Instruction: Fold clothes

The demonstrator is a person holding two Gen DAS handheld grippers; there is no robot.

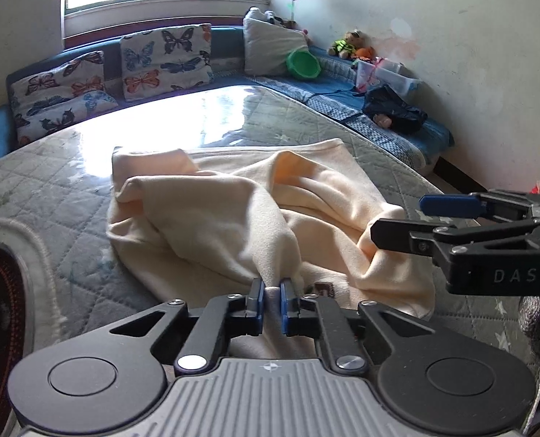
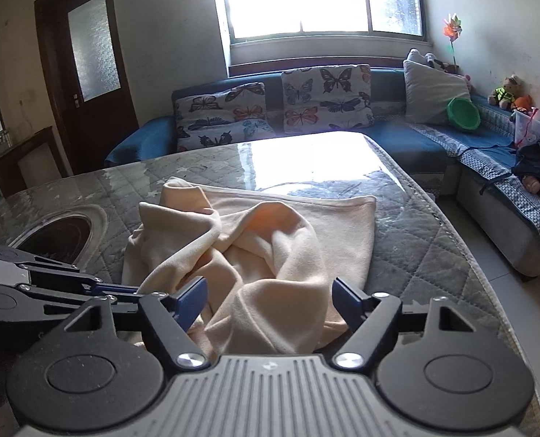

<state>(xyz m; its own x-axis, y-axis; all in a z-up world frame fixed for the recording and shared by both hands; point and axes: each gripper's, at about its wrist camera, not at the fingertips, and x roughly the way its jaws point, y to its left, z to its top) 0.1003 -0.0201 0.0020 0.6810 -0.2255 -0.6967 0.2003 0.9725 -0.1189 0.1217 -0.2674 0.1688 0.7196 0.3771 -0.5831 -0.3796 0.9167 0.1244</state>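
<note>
A cream garment (image 1: 233, 211) lies rumpled on the quilted grey table (image 1: 69, 182); it also shows in the right wrist view (image 2: 270, 255). My left gripper (image 1: 271, 291) is shut on a bunched near fold of the garment, lifting it slightly. In the right wrist view the left gripper (image 2: 131, 288) shows at the left, its tips at the cloth. My right gripper (image 2: 270, 298) is open, its blue pads on either side of the near cloth, not touching it. From the left wrist view the right gripper (image 1: 397, 220) reaches in from the right, over the garment's right edge.
A dark round inset (image 2: 62, 233) sits in the table at the left. A blue corner sofa (image 2: 415, 138) with butterfly cushions (image 2: 324, 98), a green bowl (image 2: 464, 113), toys and a dark bundle (image 1: 393, 109) lies behind. A door (image 2: 87, 73) is at far left.
</note>
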